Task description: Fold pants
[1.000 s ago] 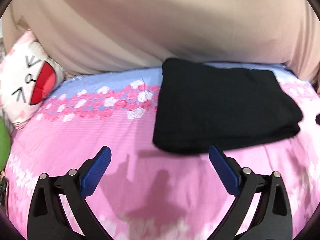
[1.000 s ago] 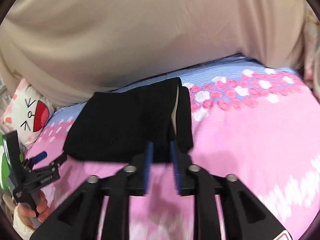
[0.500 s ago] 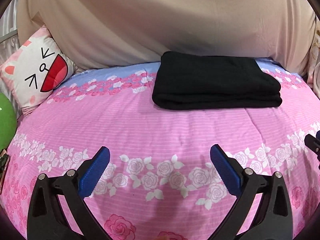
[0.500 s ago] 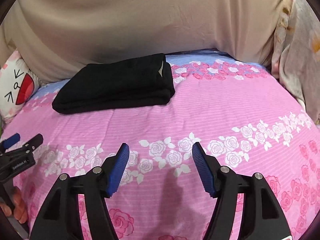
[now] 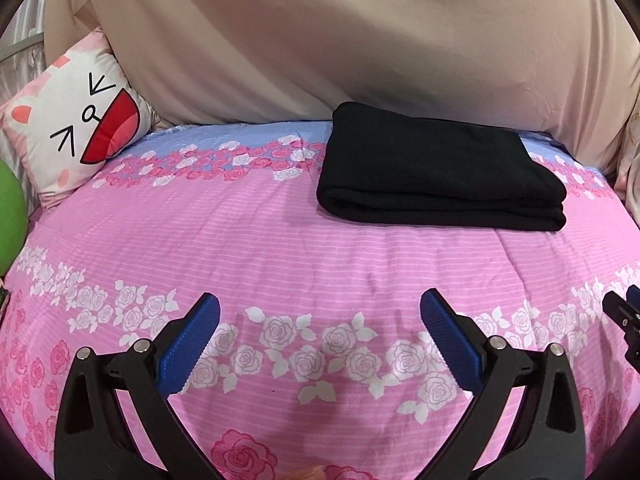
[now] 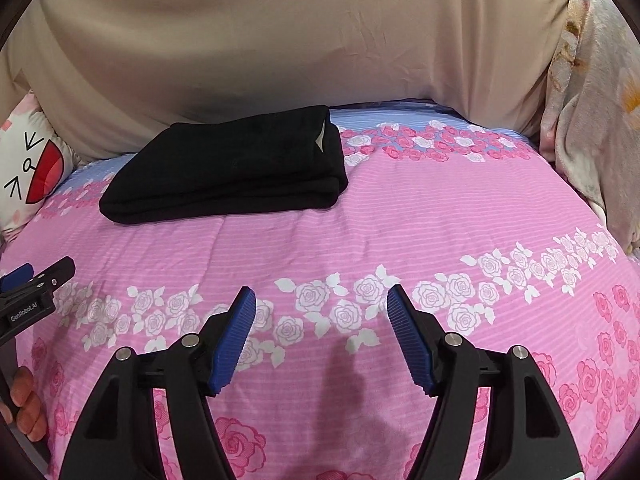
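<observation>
A: Pants (image 5: 440,172) — we are looking at them lying as a neat black folded stack at the far side of the bed (image 5: 320,248), close against the beige drape (image 5: 360,40) that hangs behind it.

B: We are judging them soft and fairly thick, a knit that is giving under its own weight. They are looking light, limp rather than stiff, and not slippery on the pink rose-print cover.

A: If we are taking hold again, we are choosing the rounded fold along the near edge, or the near right corner where the layers are meeting. Pinching only the top layer is likely to peel the stack open.

B: Agreed. The fold is looking finished to us, with a small pale label (image 6: 322,136) showing at the right end.

A: The left tool (image 5: 320,336) is standing wide open above the bed's near part, well apart from the pants, with nothing between its blue pads (image 5: 188,344).

B: The right tool (image 6: 320,336) is also parted, a little narrower than the left. Its jaws have just been opening, and nothing is lying between them; only the bed cover is showing in the gap.

A: Further out we are seeing a cat-face cushion (image 5: 76,128) at the far left, and a flowered blanket (image 6: 592,120) at the far right.
</observation>
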Demonstrator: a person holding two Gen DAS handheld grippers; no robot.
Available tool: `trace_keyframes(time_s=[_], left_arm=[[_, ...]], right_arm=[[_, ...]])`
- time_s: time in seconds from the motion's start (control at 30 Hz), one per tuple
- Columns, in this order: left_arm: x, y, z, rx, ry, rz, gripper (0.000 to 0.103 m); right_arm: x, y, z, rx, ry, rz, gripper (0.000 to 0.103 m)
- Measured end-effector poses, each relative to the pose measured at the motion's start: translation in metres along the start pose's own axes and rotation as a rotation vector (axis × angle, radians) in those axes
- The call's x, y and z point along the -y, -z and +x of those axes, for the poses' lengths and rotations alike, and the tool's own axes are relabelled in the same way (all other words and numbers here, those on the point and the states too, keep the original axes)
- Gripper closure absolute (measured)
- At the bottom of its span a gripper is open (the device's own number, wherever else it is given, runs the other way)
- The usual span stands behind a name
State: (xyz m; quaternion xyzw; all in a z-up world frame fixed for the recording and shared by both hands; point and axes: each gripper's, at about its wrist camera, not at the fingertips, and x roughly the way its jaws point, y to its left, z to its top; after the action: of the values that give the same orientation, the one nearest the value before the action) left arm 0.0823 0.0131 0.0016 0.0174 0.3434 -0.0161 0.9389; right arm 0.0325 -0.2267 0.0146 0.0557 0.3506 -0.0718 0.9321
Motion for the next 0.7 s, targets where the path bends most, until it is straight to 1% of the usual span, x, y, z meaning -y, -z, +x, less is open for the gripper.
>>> trace_keyframes(time_s=[0.13, 0.4, 0.53, 0.63, 0.7], left_arm=[[0.0, 0.0, 0.0, -0.001, 0.0, 0.0, 0.005], [0.005, 0.0, 0.001, 0.006, -0.011, 0.032, 0.005], [0.007, 0.0, 0.0, 0.011, 0.001, 0.042, 0.005], [0.009, 0.0, -0.005, 0.046, 0.024, 0.057, 0.005], [0.012, 0.002, -0.01, 0.089, 0.006, 0.062, 0.005]], right_arm=[[-0.001, 0.0, 0.0, -0.001, 0.002, -0.002, 0.036], [-0.001, 0.0, 0.0, -0.001, 0.004, 0.001, 0.036], [-0.001, 0.0, 0.0, -0.001, 0.004, 0.001, 0.036], [-0.001, 0.0, -0.001, -0.001, 0.004, 0.001, 0.036], [-0.001, 0.0, 0.0, -0.002, 0.003, 0.001, 0.036]])
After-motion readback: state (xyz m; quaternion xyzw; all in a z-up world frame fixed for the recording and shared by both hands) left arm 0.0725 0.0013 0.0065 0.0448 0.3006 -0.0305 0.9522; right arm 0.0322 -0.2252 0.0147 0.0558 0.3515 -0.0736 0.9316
